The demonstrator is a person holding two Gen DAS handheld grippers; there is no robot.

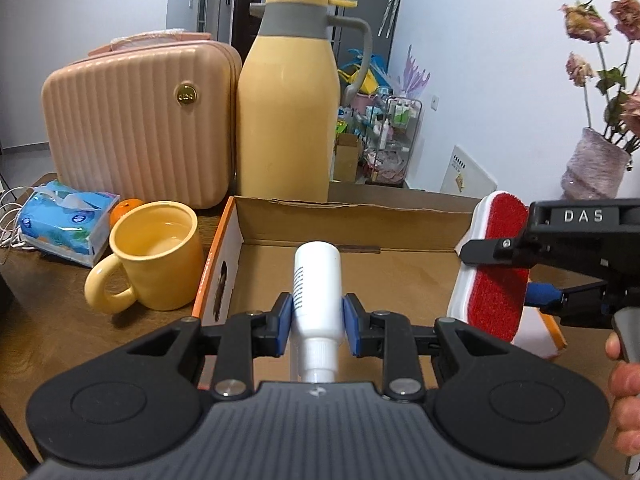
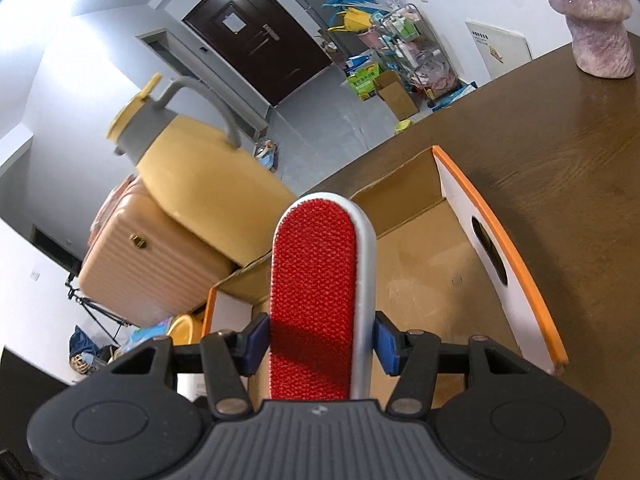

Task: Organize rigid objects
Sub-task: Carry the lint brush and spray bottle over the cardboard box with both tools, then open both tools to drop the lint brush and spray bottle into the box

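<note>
I see a white bottle (image 1: 318, 280) with its ribbed cap towards me, pointing away over the open cardboard box (image 1: 400, 268), a red-faced lint brush (image 2: 316, 280) with white rim, held lengthwise above the same orange-edged, empty box on the counter (image 2: 560, 168)

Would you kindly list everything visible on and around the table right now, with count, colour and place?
Cardboard box: one, brown with orange-edged white ends, open, mid-table.
Spray bottle: one, white, held over the box.
Lint brush: one, red pad on white body, held at the box's right end.
Thermos jug: one, yellow with grey collar, behind the box.
Vanity case: one, pink, ribbed, left of the jug.
Mug: one, yellow, left of the box.
Tissue pack: one, blue, far left.
Orange: one, behind the mug.
Vase: one, mauve, dried flowers, far right.
Left tongs: shut on the bottle.
Right tongs: shut on the brush.
Hand: one, right edge.
</note>
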